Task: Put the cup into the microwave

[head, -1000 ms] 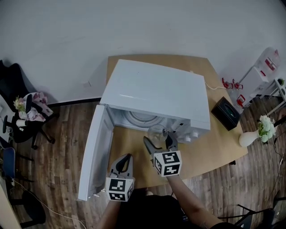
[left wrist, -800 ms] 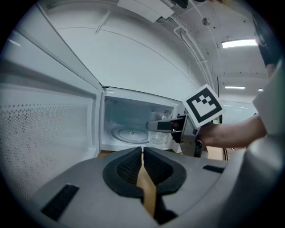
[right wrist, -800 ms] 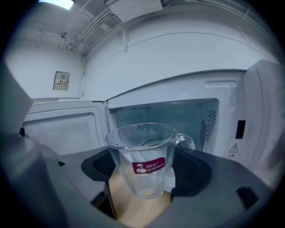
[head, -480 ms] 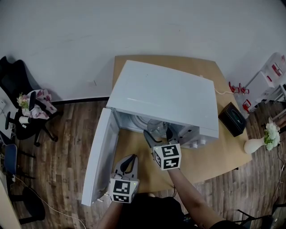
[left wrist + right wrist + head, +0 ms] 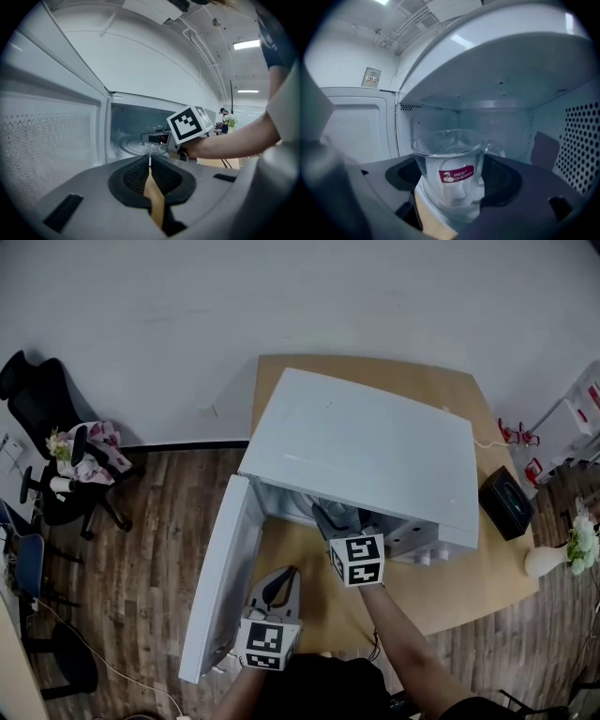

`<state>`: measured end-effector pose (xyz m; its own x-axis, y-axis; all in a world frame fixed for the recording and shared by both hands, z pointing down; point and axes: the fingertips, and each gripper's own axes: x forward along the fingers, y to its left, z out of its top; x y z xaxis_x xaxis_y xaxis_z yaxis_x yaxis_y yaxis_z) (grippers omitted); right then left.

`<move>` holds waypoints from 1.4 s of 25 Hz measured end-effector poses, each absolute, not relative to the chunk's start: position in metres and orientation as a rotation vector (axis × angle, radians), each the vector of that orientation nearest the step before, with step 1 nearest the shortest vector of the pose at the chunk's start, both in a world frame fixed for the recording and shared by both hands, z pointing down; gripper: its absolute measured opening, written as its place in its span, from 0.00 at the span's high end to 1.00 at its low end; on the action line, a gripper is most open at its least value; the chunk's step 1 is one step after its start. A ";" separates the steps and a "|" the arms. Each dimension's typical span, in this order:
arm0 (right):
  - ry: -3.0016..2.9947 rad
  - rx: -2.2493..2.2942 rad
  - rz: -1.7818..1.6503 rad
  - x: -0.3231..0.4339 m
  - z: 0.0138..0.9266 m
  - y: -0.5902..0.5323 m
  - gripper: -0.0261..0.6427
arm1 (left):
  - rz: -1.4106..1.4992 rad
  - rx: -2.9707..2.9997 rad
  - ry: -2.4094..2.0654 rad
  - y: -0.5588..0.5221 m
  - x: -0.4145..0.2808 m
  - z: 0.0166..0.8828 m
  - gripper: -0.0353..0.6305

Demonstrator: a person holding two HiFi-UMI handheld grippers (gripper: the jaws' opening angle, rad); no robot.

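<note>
The white microwave sits on a wooden table, its door swung open to the left. My right gripper reaches into the cavity mouth, shut on a clear glass cup with a red label and its handle to the right. In the right gripper view the cup hangs inside the cavity, just above the floor. The microwave's top hides the cup in the head view. The left gripper view shows the cup over the glass turntable. My left gripper is shut and empty, in front of the door opening.
A black box lies at the table's right edge. A white vase with flowers stands on the floor beyond it. An office chair is far left, and a white rack stands at the right.
My right gripper has carried the cup forward from in front of the opening into the microwave cavity. The left gripper has stayed near the open door.
</note>
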<state>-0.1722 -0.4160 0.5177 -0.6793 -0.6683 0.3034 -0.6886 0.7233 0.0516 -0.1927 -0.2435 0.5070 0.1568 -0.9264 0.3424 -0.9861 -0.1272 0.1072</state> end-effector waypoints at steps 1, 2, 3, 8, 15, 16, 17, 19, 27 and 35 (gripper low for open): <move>-2.625 1.061 0.095 -0.174 0.520 -0.419 0.44 | 0.273 2.129 -1.843 -0.244 -0.194 0.507 0.93; -2.623 1.058 0.095 -0.175 0.522 -0.421 0.44 | 0.269 2.125 -1.847 -0.245 -0.195 0.507 0.93; -2.621 1.054 0.096 -0.176 0.524 -0.423 0.44 | 0.265 2.121 -1.850 -0.246 -0.196 0.507 0.93; -2.626 1.053 0.124 -0.183 0.530 -0.432 0.44 | 0.258 2.110 -1.850 -0.250 -0.199 0.510 0.93; -2.641 1.052 0.190 -0.187 0.532 -0.436 0.44 | 0.269 2.103 -1.832 -0.252 -0.196 0.515 0.93; -2.645 1.055 0.207 -0.188 0.533 -0.436 0.44 | 0.271 2.102 -1.830 -0.251 -0.196 0.516 0.93; -2.648 1.059 0.227 -0.187 0.533 -0.437 0.44 | 0.273 2.102 -1.828 -0.251 -0.195 0.517 0.93; -2.646 1.066 0.258 -0.187 0.534 -0.438 0.44 | 0.279 2.100 -1.820 -0.249 -0.194 0.519 0.93; -2.641 1.076 0.252 -0.186 0.534 -0.438 0.44 | 0.291 2.086 -1.808 -0.242 -0.192 0.524 0.93; -2.641 1.082 0.254 -0.187 0.534 -0.438 0.44 | 0.299 2.088 -1.798 -0.240 -0.191 0.528 0.93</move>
<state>-0.1866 -0.4378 0.5340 -0.6824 -0.6589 0.3167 -0.7071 0.7047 -0.0575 -0.1913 -0.2396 0.5278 0.1642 -0.9054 0.3916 -0.9834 -0.1189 0.1374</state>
